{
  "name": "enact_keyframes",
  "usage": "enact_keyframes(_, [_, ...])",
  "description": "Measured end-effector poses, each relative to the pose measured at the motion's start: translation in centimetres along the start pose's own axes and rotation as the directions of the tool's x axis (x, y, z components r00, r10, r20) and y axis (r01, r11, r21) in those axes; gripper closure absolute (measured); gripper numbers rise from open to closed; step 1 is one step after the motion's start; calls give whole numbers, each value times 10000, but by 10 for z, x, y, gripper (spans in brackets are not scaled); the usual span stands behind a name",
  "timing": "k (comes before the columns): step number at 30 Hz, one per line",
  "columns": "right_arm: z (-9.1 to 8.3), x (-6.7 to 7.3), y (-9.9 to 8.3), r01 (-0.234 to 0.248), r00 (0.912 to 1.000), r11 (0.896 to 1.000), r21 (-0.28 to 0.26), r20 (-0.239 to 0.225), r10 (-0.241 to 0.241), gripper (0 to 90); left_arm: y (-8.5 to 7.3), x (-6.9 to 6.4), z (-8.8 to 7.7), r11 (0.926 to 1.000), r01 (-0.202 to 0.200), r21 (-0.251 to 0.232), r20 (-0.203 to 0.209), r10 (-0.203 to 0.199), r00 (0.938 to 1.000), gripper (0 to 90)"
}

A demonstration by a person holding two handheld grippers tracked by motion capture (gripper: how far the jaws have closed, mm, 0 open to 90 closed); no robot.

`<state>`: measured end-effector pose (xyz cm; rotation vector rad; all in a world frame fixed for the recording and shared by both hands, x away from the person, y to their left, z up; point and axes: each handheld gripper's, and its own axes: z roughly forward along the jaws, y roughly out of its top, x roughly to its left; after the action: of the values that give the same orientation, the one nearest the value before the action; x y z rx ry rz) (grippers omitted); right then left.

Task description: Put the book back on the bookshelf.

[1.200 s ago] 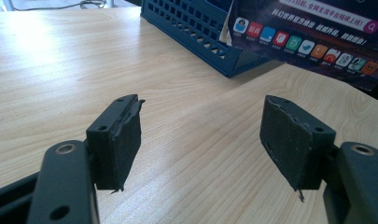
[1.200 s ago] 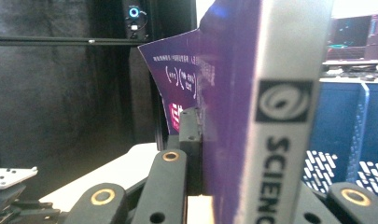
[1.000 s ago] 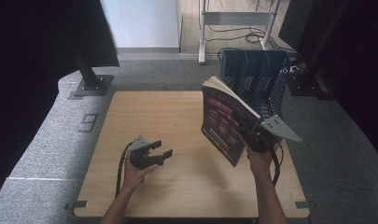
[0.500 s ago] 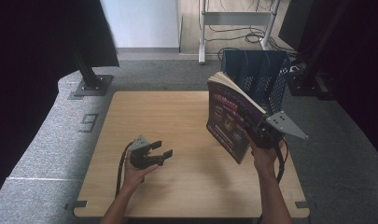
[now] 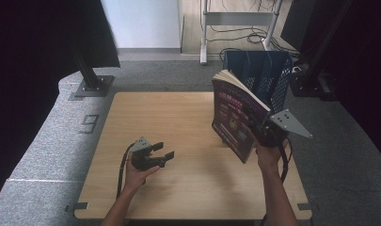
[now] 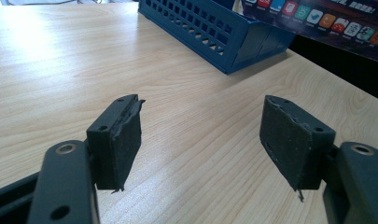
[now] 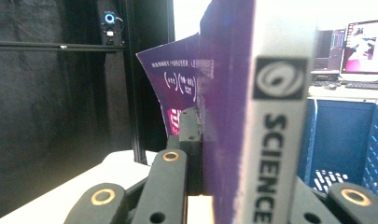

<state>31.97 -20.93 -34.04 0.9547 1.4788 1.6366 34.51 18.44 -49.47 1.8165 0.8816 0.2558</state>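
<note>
A thick purple book (image 5: 235, 117) with a grey spine (image 7: 275, 140) is held upright and tilted above the right side of the wooden table (image 5: 178, 117). My right gripper (image 5: 263, 132) is shut on its lower edge, one black pad (image 7: 192, 135) pressed against the purple cover. Just behind the book stands a blue slotted file rack (image 5: 265, 77) (image 6: 224, 35). My left gripper (image 5: 163, 150) rests low over the table's front left, jaws open, both pads (image 6: 121, 135) apart with bare wood between them. It points toward the rack.
A black stand base (image 5: 91, 84) sits on the grey floor beyond the table's far left corner. Dark curtains hang at left and right. A white metal frame (image 5: 204, 28) with cables stands behind the rack. A monitor (image 7: 364, 46) glows in the right gripper view.
The right hand has raised the book a little and brought it more upright, closer to the blue rack. The left gripper has stayed where it was.
</note>
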Motion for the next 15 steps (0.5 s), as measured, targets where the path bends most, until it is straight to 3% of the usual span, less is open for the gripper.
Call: enact_keyframes(15, [2,-16,6,71,9981,10000,-24,608,-70,818,0,0,0,10000,20,2,6,-20,10000,296])
